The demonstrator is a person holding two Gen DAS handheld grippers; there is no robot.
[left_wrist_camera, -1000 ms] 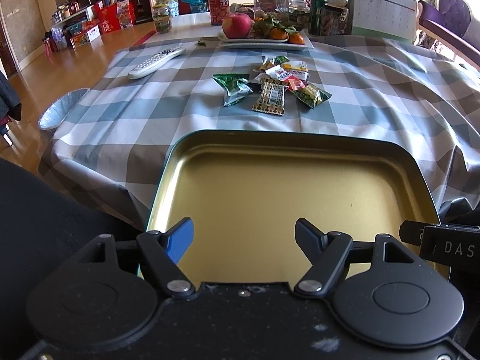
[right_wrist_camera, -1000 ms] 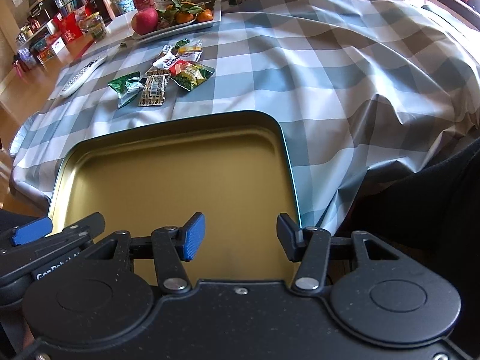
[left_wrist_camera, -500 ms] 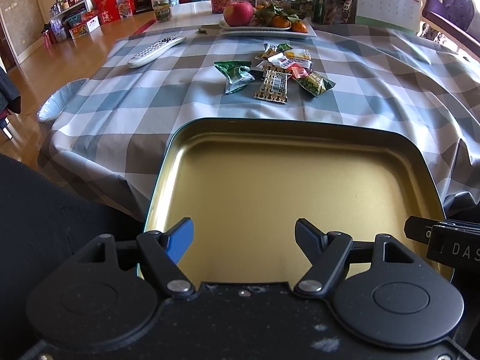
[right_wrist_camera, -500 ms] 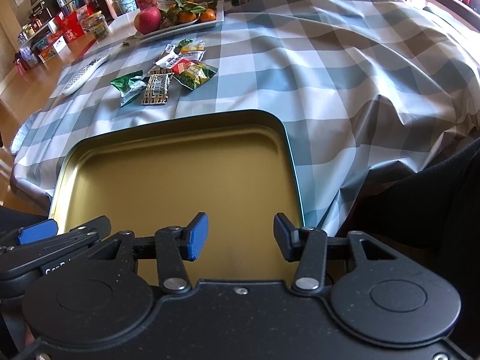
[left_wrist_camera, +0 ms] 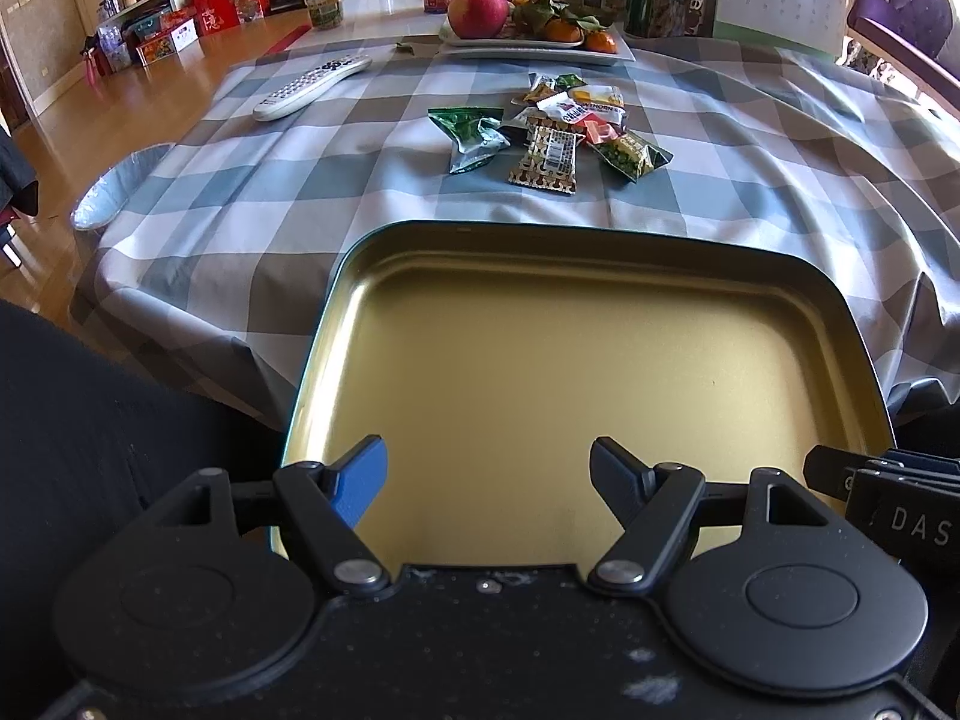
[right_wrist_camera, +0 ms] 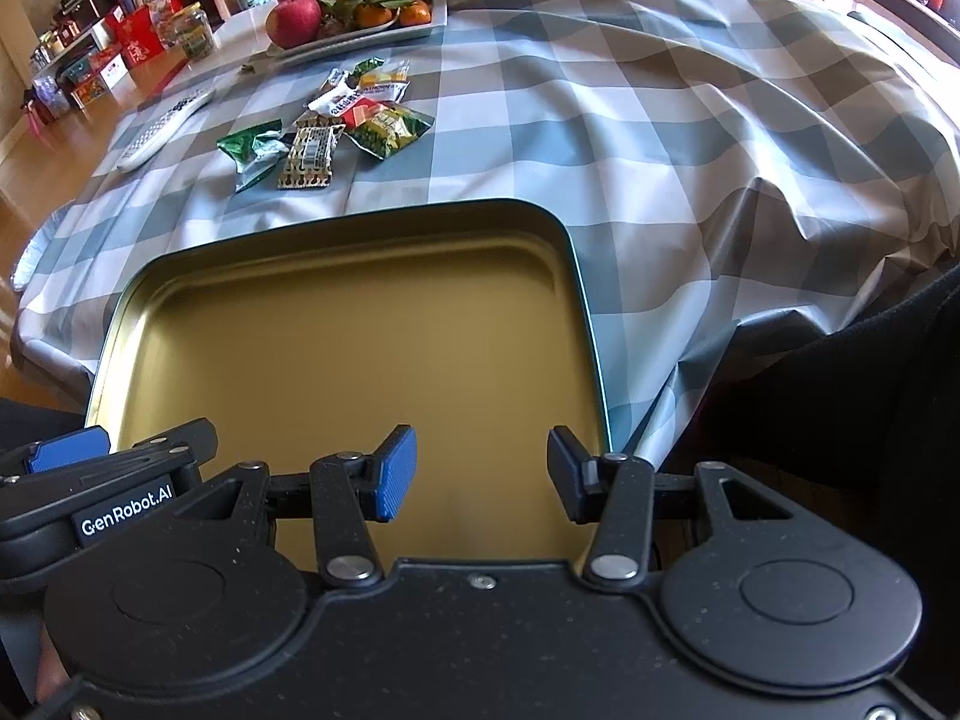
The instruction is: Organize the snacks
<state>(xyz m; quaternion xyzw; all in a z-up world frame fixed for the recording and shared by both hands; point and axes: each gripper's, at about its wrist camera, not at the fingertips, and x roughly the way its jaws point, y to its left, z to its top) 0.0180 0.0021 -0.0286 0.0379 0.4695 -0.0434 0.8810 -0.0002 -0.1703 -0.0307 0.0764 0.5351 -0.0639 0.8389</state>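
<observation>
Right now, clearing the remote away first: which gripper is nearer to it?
Left. Left gripper sits over the tin's left side, toward the remote; right gripper over its right side.

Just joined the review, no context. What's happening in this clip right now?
A person holds a gripper in each hand over an empty gold tin tray at the near edge of a checked tablecloth. The left gripper and right gripper are both open and hold nothing. The snack packets lie in a loose pile beyond the tray, untouched, none in it yet. A remote and a fruit plate sit farther back.
</observation>
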